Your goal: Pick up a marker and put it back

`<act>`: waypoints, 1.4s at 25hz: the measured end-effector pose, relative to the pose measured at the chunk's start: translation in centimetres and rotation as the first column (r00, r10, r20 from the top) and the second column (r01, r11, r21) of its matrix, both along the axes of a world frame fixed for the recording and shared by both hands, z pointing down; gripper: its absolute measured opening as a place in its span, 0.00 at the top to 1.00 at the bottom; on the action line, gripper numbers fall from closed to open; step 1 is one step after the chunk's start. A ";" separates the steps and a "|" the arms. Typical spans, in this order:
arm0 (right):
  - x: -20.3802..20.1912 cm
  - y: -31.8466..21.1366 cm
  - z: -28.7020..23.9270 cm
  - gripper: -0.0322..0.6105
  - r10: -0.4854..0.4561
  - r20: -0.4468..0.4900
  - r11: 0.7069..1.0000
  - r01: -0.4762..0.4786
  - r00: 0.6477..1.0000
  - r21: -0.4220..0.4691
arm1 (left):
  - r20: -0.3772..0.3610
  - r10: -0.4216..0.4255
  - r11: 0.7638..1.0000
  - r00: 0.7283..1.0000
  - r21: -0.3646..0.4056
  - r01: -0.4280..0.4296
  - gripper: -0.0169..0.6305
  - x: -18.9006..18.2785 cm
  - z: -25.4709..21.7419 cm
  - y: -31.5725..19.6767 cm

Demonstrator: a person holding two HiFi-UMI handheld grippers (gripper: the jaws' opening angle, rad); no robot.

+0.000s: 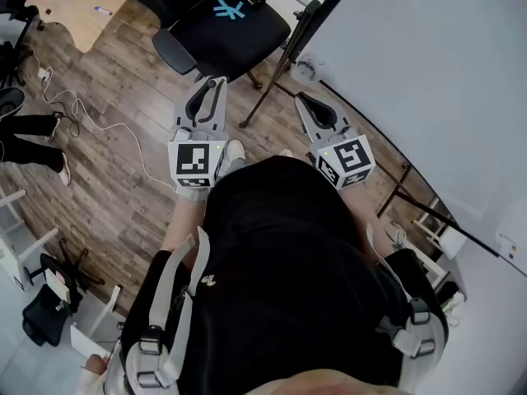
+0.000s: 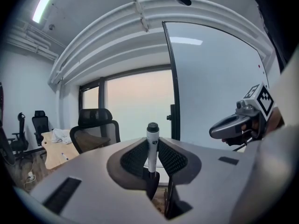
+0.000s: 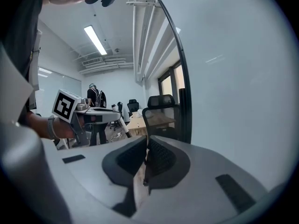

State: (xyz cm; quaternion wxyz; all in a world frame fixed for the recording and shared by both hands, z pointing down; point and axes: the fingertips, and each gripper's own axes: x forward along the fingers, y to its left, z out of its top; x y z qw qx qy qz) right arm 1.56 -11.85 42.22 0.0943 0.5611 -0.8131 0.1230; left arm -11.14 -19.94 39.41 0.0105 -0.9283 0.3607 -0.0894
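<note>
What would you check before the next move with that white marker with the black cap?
1. White, black-capped marker clamped between the left gripper jaws: ok.
2. Cap on: ok.
3. Right gripper shut, empty, apart from the left one: ok.
4. Put-back spot on the white, black-framed whiteboard: cannot tell, no tray in view.
5. Black office chair apart from both grippers: ok.

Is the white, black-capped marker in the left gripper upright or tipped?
Upright: the white, black-capped marker stands vertical, cap on top, clamped between the left gripper's jaws.
</note>
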 end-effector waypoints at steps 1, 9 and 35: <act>0.3 0.2 -0.1 0.91 0.015 -0.001 1.000 -0.015 1.000 -0.001 | -0.001 0.016 1.000 1.000 0.000 -0.016 0.86 0.5 -0.1 0.0; 3.1 2.3 -0.4 0.91 0.133 -0.009 0.991 -0.133 0.991 -0.002 | -0.006 0.144 0.990 0.990 0.010 -0.144 0.86 4.6 -0.7 0.4; 10.6 9.6 -0.6 0.91 0.499 -0.022 0.867 -0.499 0.866 -0.003 | 0.000 0.480 0.877 0.877 0.004 -0.480 0.86 16.0 -0.5 3.4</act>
